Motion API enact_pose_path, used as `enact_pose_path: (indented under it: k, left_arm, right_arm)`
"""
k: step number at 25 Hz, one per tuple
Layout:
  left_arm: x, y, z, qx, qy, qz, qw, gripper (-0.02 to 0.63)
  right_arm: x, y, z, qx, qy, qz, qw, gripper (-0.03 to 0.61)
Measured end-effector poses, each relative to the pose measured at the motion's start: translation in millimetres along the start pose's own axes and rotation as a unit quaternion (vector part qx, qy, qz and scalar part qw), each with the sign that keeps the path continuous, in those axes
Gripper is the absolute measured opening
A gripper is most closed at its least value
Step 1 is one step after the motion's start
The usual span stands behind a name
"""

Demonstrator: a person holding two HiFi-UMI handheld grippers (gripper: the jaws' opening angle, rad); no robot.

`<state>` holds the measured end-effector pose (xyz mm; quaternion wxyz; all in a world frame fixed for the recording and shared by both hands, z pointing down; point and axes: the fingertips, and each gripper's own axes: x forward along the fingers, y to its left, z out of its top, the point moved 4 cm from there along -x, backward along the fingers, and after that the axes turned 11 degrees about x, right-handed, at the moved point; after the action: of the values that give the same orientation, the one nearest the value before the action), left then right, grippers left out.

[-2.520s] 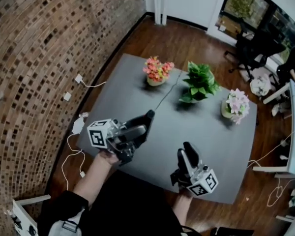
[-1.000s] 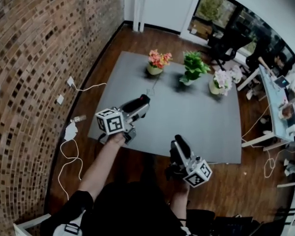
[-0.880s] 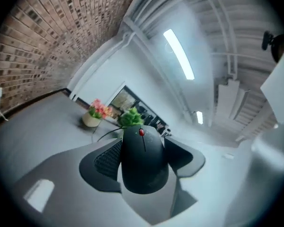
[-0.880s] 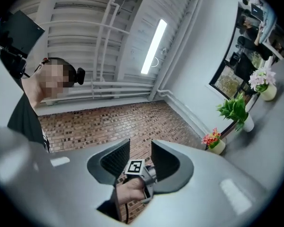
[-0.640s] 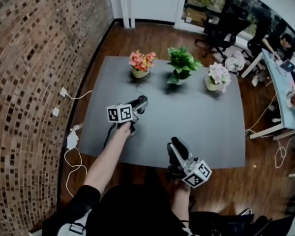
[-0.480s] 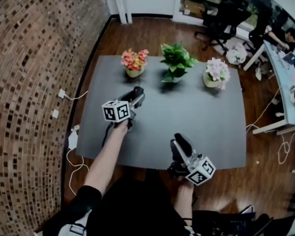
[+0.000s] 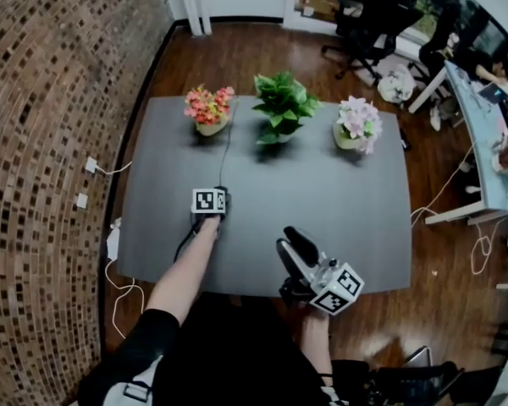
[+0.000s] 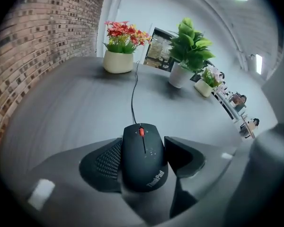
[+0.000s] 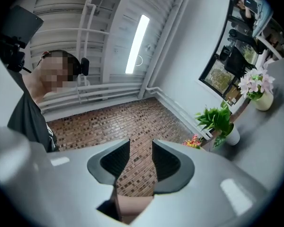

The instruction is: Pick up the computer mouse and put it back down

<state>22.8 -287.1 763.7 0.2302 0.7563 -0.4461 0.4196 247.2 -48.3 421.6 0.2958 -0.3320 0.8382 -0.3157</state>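
A black computer mouse (image 8: 143, 157) with a red scroll wheel sits between the jaws of my left gripper (image 8: 142, 145), which is shut on its sides. The mouse is low at the grey table (image 8: 61, 108); contact cannot be told. Its cable (image 8: 132, 98) runs away toward the orange-flower pot (image 8: 118, 60). In the head view my left gripper (image 7: 212, 194) points steeply down over the table's left-middle, and its marker cube hides the mouse. My right gripper (image 7: 292, 235) hovers near the table's front edge, pointing upward. Its jaws (image 9: 141, 148) stand slightly apart with nothing between them.
Three potted plants line the far side of the table (image 7: 339, 201): orange flowers (image 7: 207, 108), green leaves (image 7: 279, 108), pale pink flowers (image 7: 356, 125). A brick wall (image 7: 42, 142) stands at the left. Office chairs and desks stand at the far right.
My left gripper has come down from mid-air to the table surface with the mouse still in its jaws, tipping from nearly level to steeply downward. The right gripper has shifted only a little.
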Motion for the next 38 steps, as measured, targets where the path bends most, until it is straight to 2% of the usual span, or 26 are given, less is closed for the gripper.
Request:
enact_pose_path:
  k: [1,4,6,7,8,10,14,16,18,20,21,25,26,29,30,31,33,36,38]
  left_arm:
    - [3,5,-1,0.014,0.001,0.018,0.9997,0.282]
    - [17,-32,-15,-0.019,0.037,-0.080,0.9959,0.282]
    - [15,-41,-21,-0.034,0.039,-0.102,0.9934,0.283]
    - [13,-44,-22,-0.042,0.027,-0.113,0.9923,0.284]
    - [10,-46,-23,-0.049,0.009,-0.126,0.9907,0.311]
    - [-1,-45,-26,-0.053,-0.030,-0.143,0.9878,0.393]
    - [-49,-22,-54,-0.062,-0.106,-0.131,0.9838,0.394]
    - [-74,-5,-64,-0.098,-0.157,-0.144,0.9720,0.394]
    - [-105,12,-61,-0.153,-0.198,-0.181,0.9511,0.394]
    - [-144,25,-44,-0.193,-0.242,-0.231,0.9224,0.381]
    - [-167,31,-33,-0.200,-0.267,-0.256,0.9074,0.372]
    - [-262,32,10,-0.168,-0.369,-0.349,0.8451,0.333]
    - [-283,25,21,-0.153,-0.392,-0.376,0.8254,0.328]
    - [-331,-8,45,-0.115,-0.442,-0.465,0.7587,0.253]
    - [-343,-17,47,-0.104,-0.451,-0.484,0.7430,0.230]
    - [-353,-23,48,-0.095,-0.456,-0.495,0.7332,0.217]
    - [-366,-30,46,-0.082,-0.461,-0.507,0.7235,0.207]
    - [-368,-36,43,-0.077,-0.463,-0.517,0.7158,0.207]
    - [-367,-41,39,-0.080,-0.460,-0.519,0.7166,0.204]
  right_arm:
    - [2,2,0,-0.001,0.003,0.001,1.000,0.123]
    - [14,8,-1,-0.008,0.016,0.006,1.000,0.124]
    - [22,13,-2,-0.013,0.024,0.011,1.000,0.123]
    - [27,16,-3,-0.015,0.026,0.014,0.999,0.123]
    - [32,19,-3,-0.018,0.028,0.018,0.999,0.123]
    - [42,23,-4,-0.022,0.031,0.025,0.999,0.123]
    - [62,29,-10,-0.027,0.040,0.033,0.998,0.123]
    - [73,29,-15,-0.028,0.044,0.033,0.998,0.123]
    - [83,25,-21,-0.024,0.048,0.031,0.998,0.124]
    - [92,22,-29,-0.017,0.056,0.030,0.998,0.123]
    - [97,22,-34,-0.013,0.061,0.032,0.998,0.123]
    - [123,37,-49,-0.007,0.089,0.048,0.995,0.123]
    - [126,38,-51,-0.008,0.094,0.046,0.994,0.123]
    - [127,36,-53,-0.021,0.097,0.033,0.995,0.123]
    - [127,37,-53,-0.026,0.095,0.030,0.995,0.123]
    - [125,35,-55,-0.026,0.091,0.027,0.995,0.123]
    - [122,30,-62,-0.022,0.089,0.021,0.996,0.123]
    - [120,26,-67,-0.026,0.092,0.023,0.995,0.123]
    - [114,24,-69,-0.019,0.092,0.027,0.995,0.123]
